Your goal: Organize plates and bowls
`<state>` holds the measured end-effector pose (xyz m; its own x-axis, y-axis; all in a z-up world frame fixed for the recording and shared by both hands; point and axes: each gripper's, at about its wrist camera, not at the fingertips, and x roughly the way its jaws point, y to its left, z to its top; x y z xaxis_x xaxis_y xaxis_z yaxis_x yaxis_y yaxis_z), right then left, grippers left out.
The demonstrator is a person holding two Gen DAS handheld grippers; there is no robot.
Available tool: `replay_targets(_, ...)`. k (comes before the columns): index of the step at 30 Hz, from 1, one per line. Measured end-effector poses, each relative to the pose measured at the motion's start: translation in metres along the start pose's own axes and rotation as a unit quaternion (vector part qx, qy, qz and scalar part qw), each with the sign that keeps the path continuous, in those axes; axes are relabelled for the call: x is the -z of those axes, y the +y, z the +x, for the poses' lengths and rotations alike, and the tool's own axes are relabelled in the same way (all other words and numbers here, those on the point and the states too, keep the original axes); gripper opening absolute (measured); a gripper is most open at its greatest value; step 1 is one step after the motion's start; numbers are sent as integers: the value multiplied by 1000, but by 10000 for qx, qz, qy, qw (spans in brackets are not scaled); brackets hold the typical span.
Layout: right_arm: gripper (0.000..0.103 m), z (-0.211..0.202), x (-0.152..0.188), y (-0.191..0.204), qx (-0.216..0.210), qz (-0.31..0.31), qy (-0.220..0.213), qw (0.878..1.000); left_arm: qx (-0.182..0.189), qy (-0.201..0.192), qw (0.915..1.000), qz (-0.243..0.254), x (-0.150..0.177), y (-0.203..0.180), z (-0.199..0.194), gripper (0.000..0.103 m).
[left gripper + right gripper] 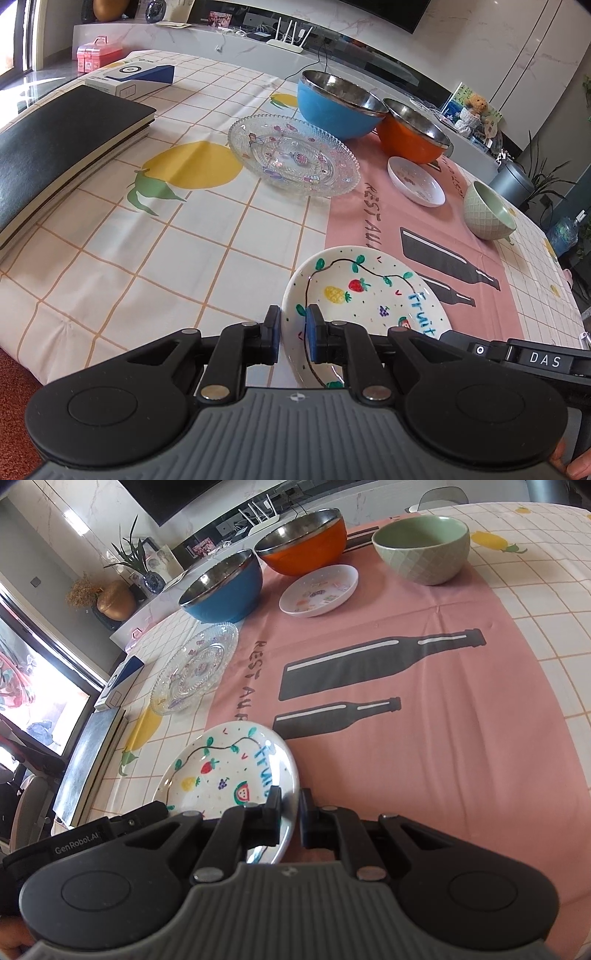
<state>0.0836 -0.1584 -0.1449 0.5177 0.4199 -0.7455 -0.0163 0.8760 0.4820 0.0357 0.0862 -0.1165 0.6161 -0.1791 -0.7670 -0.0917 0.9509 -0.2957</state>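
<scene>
A white hand-painted fruit plate (369, 295) (221, 775) sits low over the seam between the checked and pink cloths. My left gripper (293, 332) is shut on its left rim, and my right gripper (290, 812) is shut on its right rim. Whether the plate touches the cloth I cannot tell. Beyond it lie a clear glass plate (295, 158) (195, 668), a blue steel bowl (332, 107) (225, 590), an orange steel bowl (410, 136) (306, 550), a small white dish (415, 181) (319, 590) and a green ceramic bowl (487, 210) (424, 554).
A black notebook (62, 147) and a white-and-blue box (129, 77) lie along the table's left side. The pink cloth with printed bottles (406, 701) spreads to the right of the fruit plate. The table's near edge runs just below the left gripper.
</scene>
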Motion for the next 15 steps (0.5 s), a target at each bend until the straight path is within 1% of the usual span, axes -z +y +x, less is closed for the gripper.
replay_targets(7,8,0,0,1,18,-77,-20,10000,-71,-6,9999,122,0,-4,1,19)
replay_targets(9,11,1,1,2,0,-107,-16,9999,-32,48,9999,84,-1,-2,1,20)
replay_targets(10,12,0,1,2,-2,-113,-20,9999,-14,48,10000,36,-2,-1,1,20)
replay_targets(11,18,-1,0,1,18,-134,-42,9999,-7,29,10000,6,-3,0,0,21)
replay_targets(12,23,-2,0,2,32,-159,-85,9998,-14,-1,10000,-6,-5,2,-1,24)
replay_targets(13,29,-4,-1,2,61,-192,-132,9997,-31,-39,10000,-10,-7,3,-2,26)
replay_targets(15,30,-7,-4,3,83,-252,-215,9994,-50,-81,10000,-28,-12,6,-3,28)
